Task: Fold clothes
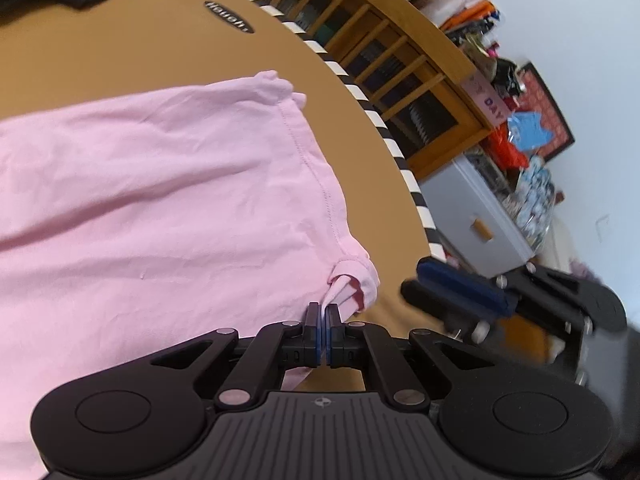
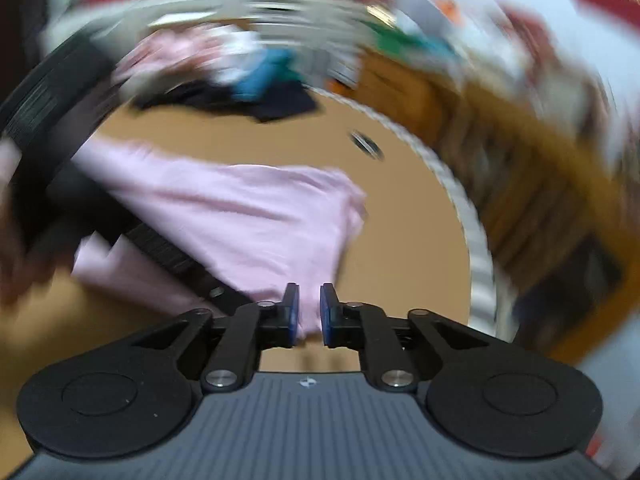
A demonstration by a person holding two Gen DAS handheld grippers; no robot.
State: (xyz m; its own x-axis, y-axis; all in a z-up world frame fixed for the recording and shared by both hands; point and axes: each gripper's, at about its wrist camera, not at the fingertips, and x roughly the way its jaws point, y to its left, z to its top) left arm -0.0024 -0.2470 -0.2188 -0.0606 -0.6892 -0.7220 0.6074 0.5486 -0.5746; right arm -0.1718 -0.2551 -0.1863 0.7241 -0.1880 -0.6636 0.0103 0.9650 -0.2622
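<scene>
A pink garment [image 1: 160,200] lies spread on the brown table [image 1: 168,48], its hemmed edge running toward my left gripper [image 1: 323,308]. That gripper is shut on the garment's near corner, and a fold of pink cloth rises from between its pads. My right gripper [image 1: 412,278] hovers just right of that corner, over bare table and off the cloth. In the blurred right wrist view the right gripper [image 2: 309,292] stands slightly open; the pink garment [image 2: 260,220] shows through the gap, but the pads do not press on it.
A pile of dark and blue clothes [image 2: 260,88] sits at the table's far side. The table's black-and-white striped rim [image 1: 360,96] curves along the right. Beyond it stand a wooden shelf unit [image 1: 380,60] and a grey drawer cabinet [image 1: 480,208] topped with clutter.
</scene>
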